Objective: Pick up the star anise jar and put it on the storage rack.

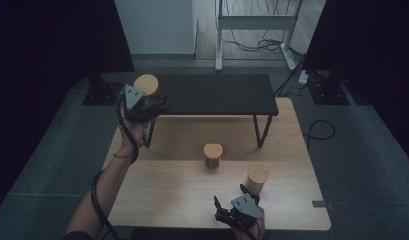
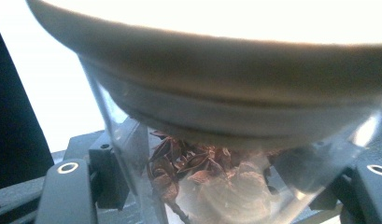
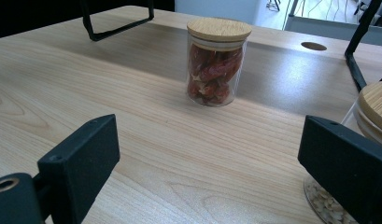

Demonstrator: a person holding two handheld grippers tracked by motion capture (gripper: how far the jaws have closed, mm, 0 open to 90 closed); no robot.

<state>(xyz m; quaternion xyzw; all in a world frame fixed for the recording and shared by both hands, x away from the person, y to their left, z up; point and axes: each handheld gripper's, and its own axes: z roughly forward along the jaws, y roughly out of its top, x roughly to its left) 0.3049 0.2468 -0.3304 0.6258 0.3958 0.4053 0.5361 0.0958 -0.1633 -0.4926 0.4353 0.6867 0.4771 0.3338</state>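
Note:
My left gripper [image 1: 148,102] is shut on a glass jar of star anise [image 2: 202,172] with a wooden lid [image 1: 146,85], held over the left end of the black shelf [image 1: 217,92]. In the left gripper view the jar sits between the jaws, its lid close to the lens. My right gripper [image 1: 229,196] is open and low near the table's front edge, with nothing between its fingers [image 3: 81,158]. A jar of red chillies [image 3: 216,60] stands ahead of it at mid-table [image 1: 212,155]. A jar of pale seeds [image 1: 257,179] stands just beside its right finger [image 3: 347,163].
The wooden table [image 1: 182,195] carries the low black shelf on thin metal legs [image 1: 262,131] across its far half. A round cable hole [image 3: 314,45] sits in the tabletop. Beyond the table are a white desk frame [image 1: 254,22], cables and dark stands on the grey floor.

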